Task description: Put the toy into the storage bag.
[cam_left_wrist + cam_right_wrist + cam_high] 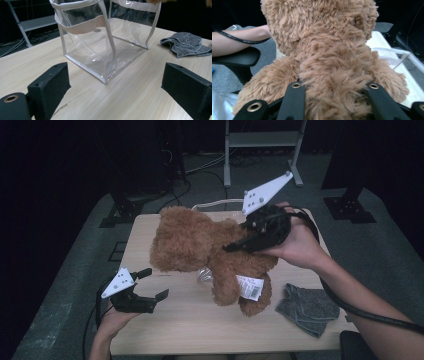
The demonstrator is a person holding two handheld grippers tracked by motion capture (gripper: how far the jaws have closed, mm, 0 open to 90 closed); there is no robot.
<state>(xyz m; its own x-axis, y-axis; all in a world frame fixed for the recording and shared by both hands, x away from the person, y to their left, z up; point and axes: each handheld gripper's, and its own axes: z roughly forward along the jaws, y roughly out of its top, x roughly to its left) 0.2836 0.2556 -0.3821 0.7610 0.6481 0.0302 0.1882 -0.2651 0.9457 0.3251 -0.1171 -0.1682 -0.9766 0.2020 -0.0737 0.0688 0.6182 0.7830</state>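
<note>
A fluffy brown teddy bear [200, 245] hangs tilted above the table, a white label [250, 287] on its lower part. My right gripper [236, 245] is shut on its body from the right; in the right gripper view the black jaws press into the fur [324, 50] on both sides of my right gripper [335, 100]. A clear plastic bag [105, 42] with beige trim stands upright and open on the table, mostly hidden under the bear in the high view [204, 276]. My left gripper [156, 283] rests open at the table's front left, jaws wide [116, 80], nothing between them.
A folded grey cloth [307, 307] lies at the table's front right, also right of the bag [186, 43]. The wooden table [200, 330] is small with dark floor around it. A metal stand [262, 140] is behind.
</note>
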